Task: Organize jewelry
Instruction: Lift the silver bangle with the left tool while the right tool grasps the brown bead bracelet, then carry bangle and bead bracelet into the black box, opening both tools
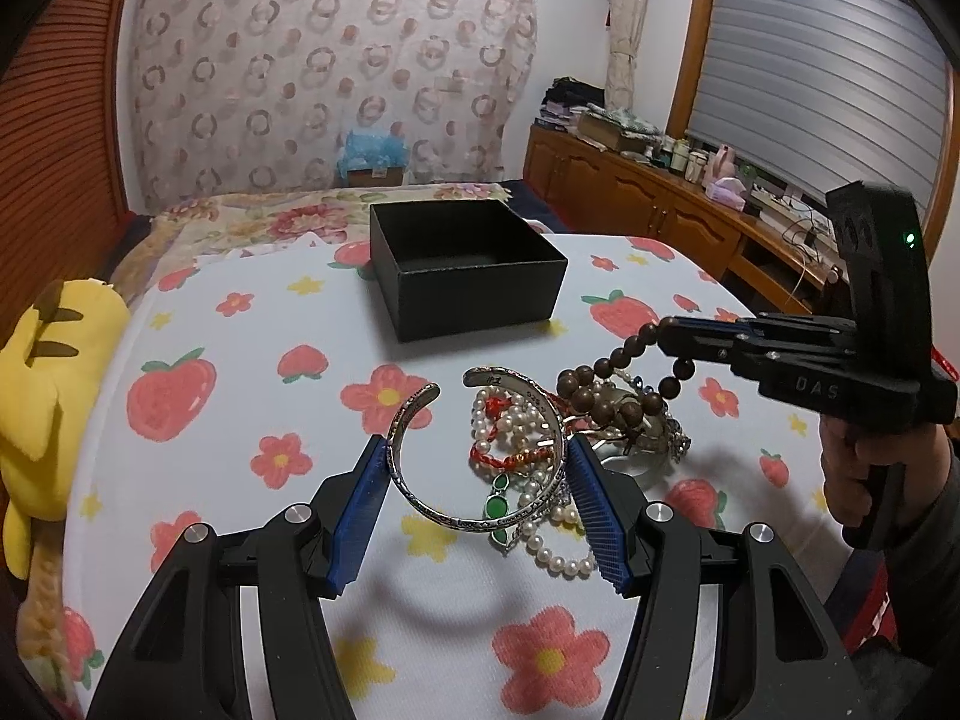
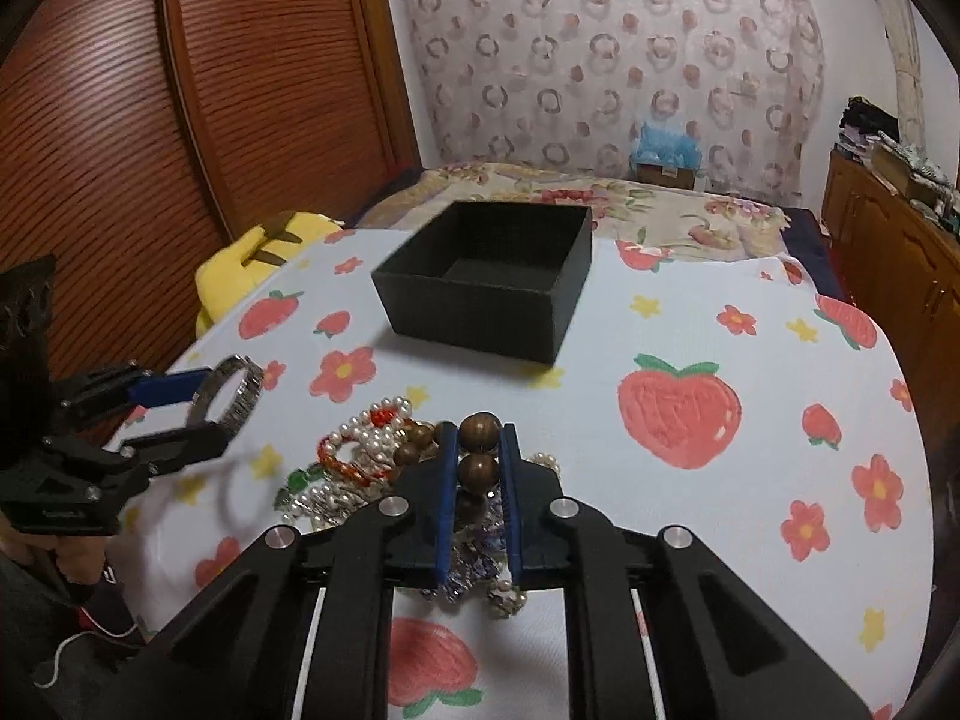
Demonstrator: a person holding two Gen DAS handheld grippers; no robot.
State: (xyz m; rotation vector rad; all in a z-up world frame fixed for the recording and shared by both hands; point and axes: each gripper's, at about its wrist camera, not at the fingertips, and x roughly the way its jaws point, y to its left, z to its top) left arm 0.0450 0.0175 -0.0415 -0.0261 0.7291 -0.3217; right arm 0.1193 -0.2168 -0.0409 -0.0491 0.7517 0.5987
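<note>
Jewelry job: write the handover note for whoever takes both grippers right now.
Left gripper: jaws shut on the engraved silver cuff bangle, held above the cloth.
Right gripper: jaws shut on the brown wooden bead bracelet; its beads trail into the pile.
Tangled pile of pearl strands, red cord and green-stone pieces: on the strawberry-print cloth, in front of the open black square box.
Done: two pieces gripped; the box looks empty.
Left: put both into the box, then the rest of the pile.

Left gripper (image 1: 474, 480) clamped wide — right gripper (image 2: 479, 450) pinched narrow.
</note>
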